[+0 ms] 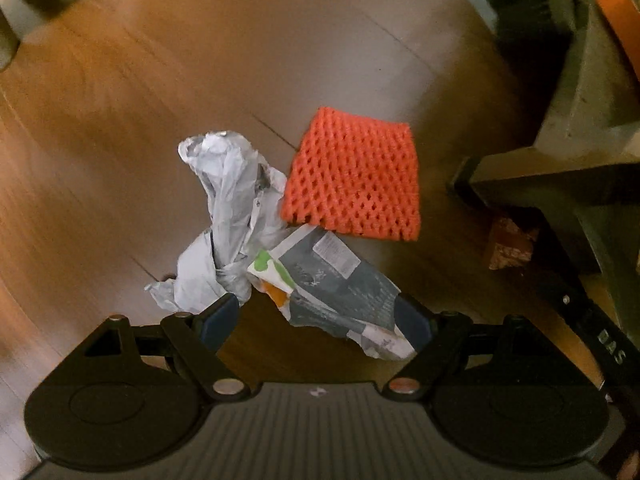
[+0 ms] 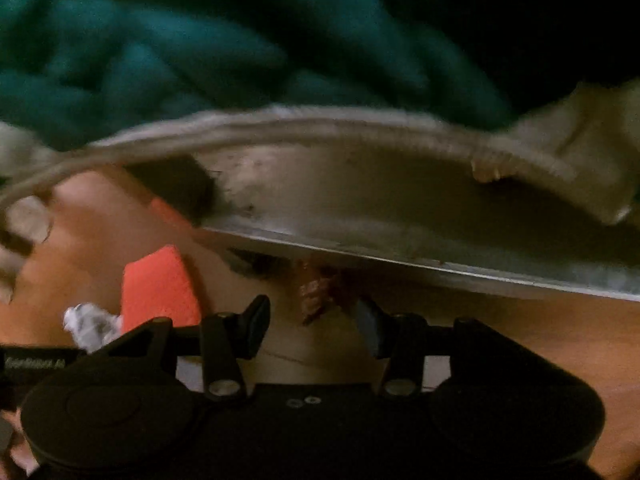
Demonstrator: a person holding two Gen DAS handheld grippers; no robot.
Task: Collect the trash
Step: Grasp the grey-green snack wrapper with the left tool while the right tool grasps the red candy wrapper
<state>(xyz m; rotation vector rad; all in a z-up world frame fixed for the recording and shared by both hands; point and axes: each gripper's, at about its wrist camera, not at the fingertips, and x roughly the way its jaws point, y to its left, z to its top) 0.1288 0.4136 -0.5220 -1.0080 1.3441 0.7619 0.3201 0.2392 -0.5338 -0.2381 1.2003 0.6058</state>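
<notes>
Here your left hand-held gripper (image 1: 316, 320) gapes around the printed wrapper (image 1: 340, 292) on the floor (image 1: 120, 160); your right hand-held gripper (image 2: 314, 322) gapes near a brown scrap (image 2: 314, 292).

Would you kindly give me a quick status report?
Left gripper open over printed wrapper. Right gripper open near reddish scrap at dustpan lip. Orange foam net, white crumpled paper uncollected.

Both my claws are matte black plastic: left gripper (image 1: 316, 320) has blue pads (image 1: 219, 320) on the fingers, silver pivot screws and a ribbed grey deck. Right gripper (image 2: 312, 326) is the same build, with two small round holes mid-body.
</notes>
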